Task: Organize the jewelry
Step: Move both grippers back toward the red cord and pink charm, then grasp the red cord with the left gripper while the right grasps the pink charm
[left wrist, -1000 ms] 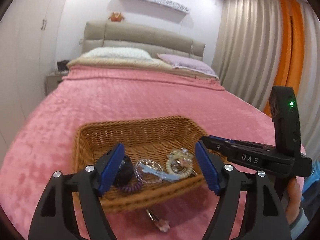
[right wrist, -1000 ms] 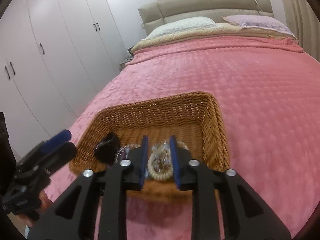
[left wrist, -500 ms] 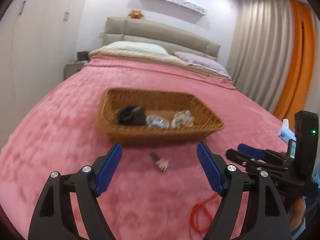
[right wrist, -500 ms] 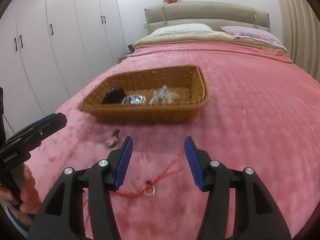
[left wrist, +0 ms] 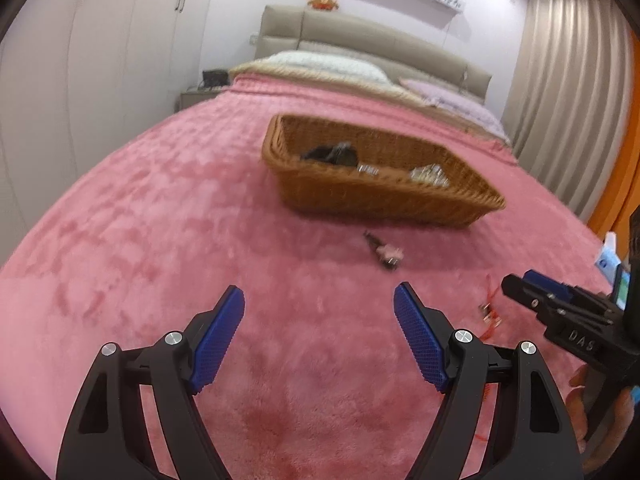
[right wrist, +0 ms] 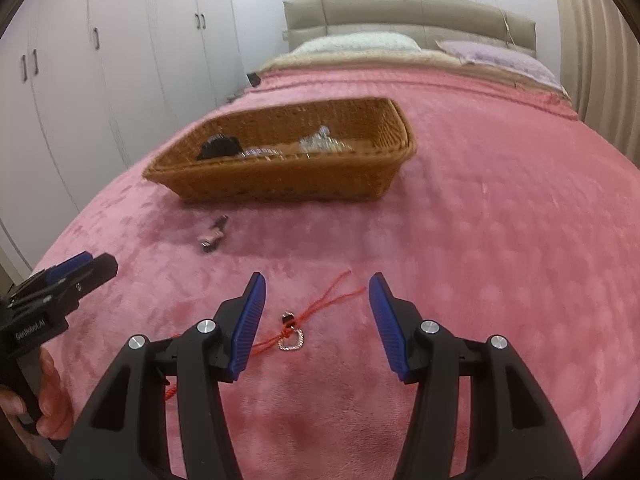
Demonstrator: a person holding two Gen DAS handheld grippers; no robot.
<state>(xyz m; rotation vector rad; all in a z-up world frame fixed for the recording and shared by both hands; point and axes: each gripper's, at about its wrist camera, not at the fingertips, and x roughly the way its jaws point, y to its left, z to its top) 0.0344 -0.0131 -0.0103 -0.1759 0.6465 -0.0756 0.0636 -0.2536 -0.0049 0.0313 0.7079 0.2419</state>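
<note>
A wicker basket (left wrist: 372, 196) (right wrist: 280, 184) sits mid-bed holding a black piece (right wrist: 220, 147), a clear bracelet (right wrist: 262, 153) and a beaded bracelet (right wrist: 324, 144). On the pink blanket in front of it lies a small pink hair clip (left wrist: 386, 254) (right wrist: 212, 236). A red cord necklace with a heart pendant (right wrist: 294, 338) (left wrist: 490, 312) lies nearer. My right gripper (right wrist: 316, 308) is open, hovering just over the cord, its pads off it. My left gripper (left wrist: 320, 320) is open over bare blanket, short of the clip. Each gripper shows at the edge of the other's view.
The pink blanket (right wrist: 500, 240) covers the whole bed. Pillows (right wrist: 360, 44) and a padded headboard (right wrist: 400, 12) are at the far end. White wardrobe doors (right wrist: 100, 60) line the left side and curtains (left wrist: 572, 80) hang on the right.
Both grippers pulled back from the basket and sank toward the blanket. The right gripper let go of the beaded bracelet, which stays in the basket, and its jaws widened.
</note>
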